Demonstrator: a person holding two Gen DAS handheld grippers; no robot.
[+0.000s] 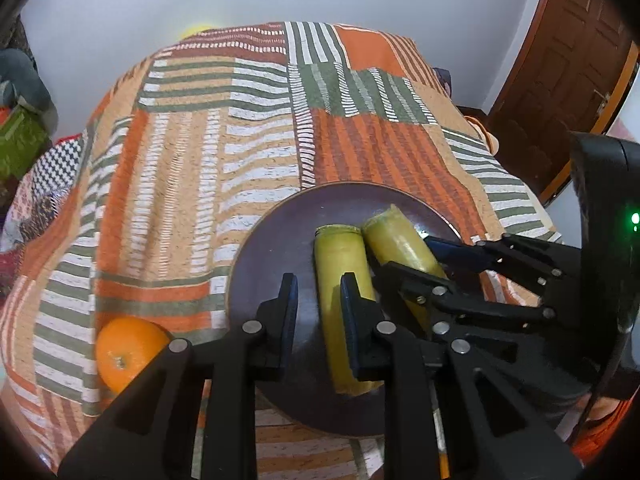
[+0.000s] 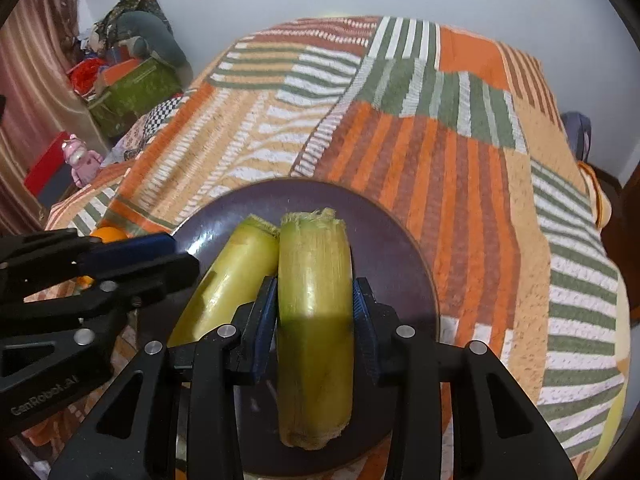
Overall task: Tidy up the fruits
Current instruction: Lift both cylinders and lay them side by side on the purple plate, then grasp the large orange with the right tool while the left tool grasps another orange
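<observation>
Two yellow-green stalk pieces lie side by side on the purple plate (image 1: 276,232). Your right gripper (image 2: 315,312) clamps the right stalk piece (image 2: 316,320) between both pads. Your left gripper (image 1: 318,312) is parted and empty, the left stalk piece (image 1: 340,280) just right of it, the orange (image 1: 128,352) off its left side.

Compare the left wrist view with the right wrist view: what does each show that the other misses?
Only the left wrist view shows the whole orange on the striped cloth and a wooden door. Only the right wrist view shows the frayed cut end of the right stalk, pads on both its sides, plus a pink toy and a green box. Both show the purple plate, two green stalks and both hand-held grippers.
</observation>
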